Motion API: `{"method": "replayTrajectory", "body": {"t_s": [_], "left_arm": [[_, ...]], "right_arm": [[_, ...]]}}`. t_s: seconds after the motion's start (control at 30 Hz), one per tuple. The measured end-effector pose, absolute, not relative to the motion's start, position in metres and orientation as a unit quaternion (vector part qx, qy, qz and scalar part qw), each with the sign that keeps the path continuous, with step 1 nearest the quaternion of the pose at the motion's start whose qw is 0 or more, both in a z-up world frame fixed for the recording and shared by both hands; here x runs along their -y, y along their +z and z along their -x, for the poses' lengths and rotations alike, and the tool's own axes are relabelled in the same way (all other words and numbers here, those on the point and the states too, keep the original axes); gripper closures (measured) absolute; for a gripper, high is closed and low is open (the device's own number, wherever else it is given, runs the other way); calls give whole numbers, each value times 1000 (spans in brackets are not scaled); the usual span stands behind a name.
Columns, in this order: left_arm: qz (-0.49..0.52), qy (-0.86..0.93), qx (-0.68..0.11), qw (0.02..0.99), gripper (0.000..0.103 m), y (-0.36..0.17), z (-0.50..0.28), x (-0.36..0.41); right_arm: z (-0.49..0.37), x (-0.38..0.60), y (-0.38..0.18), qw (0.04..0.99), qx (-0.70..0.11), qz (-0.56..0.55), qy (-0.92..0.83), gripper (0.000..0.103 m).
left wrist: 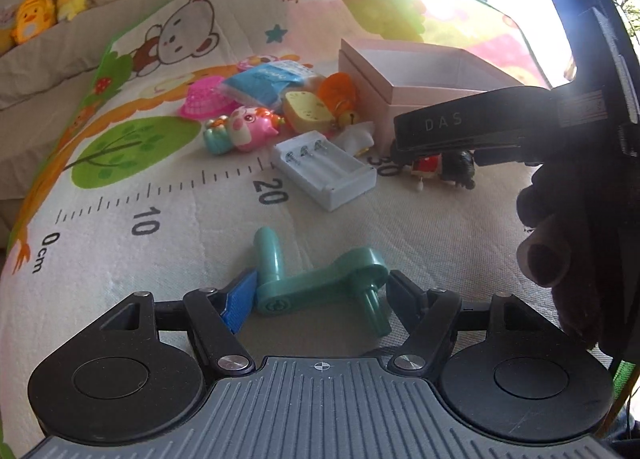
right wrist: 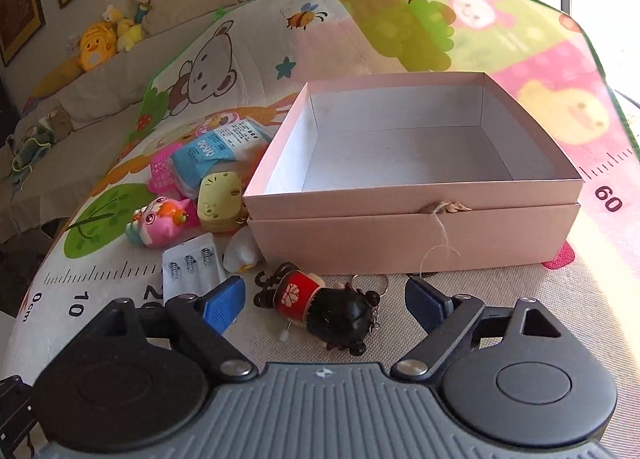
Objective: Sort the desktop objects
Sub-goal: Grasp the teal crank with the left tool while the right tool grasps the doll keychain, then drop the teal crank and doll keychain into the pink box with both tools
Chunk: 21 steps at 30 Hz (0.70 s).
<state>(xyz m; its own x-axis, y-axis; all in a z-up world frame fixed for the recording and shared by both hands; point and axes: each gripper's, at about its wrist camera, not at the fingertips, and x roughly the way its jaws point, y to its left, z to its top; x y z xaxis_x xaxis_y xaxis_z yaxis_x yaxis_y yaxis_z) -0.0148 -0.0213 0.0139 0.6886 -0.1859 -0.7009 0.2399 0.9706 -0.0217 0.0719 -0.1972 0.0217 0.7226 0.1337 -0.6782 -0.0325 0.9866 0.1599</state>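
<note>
Doll keychain lies between my spread right gripper fingers, near pink box. Left gripper spread around teal crank, blue pad touching it.

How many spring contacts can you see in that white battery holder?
3. The battery holder shows three springs side by side along its far end, toward the pink squishy toy; the right wrist view shows the same three. The right gripper partly hides its near end.

pink box: open, empty | toys: heaped left of it
</note>
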Motion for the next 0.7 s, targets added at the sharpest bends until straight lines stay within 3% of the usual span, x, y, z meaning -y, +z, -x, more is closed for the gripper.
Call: {"method": "replayTrajectory", "body": {"t_s": [0.07, 0.1, 0.43, 0.57, 0.7], "left_arm": [[-33, -116, -377, 918, 27, 14, 15, 20], [-33, -116, -377, 919, 27, 14, 16, 20], [-49, -140, -374, 916, 28, 18, 27, 24], [-57, -161, -357, 919, 28, 32, 28, 35], [-59, -193, -323, 925, 28, 63, 17, 51]], "right_arm": [[-76, 197, 17, 918, -388, -64, 48, 35], [-71, 198, 18, 921, -382, -51, 51, 39], [37, 252, 37, 898, -419, 17, 136, 40], [63, 291, 58, 906, -410, 0, 106, 40], [77, 319, 96, 933, -351, -5, 82, 40]]}}
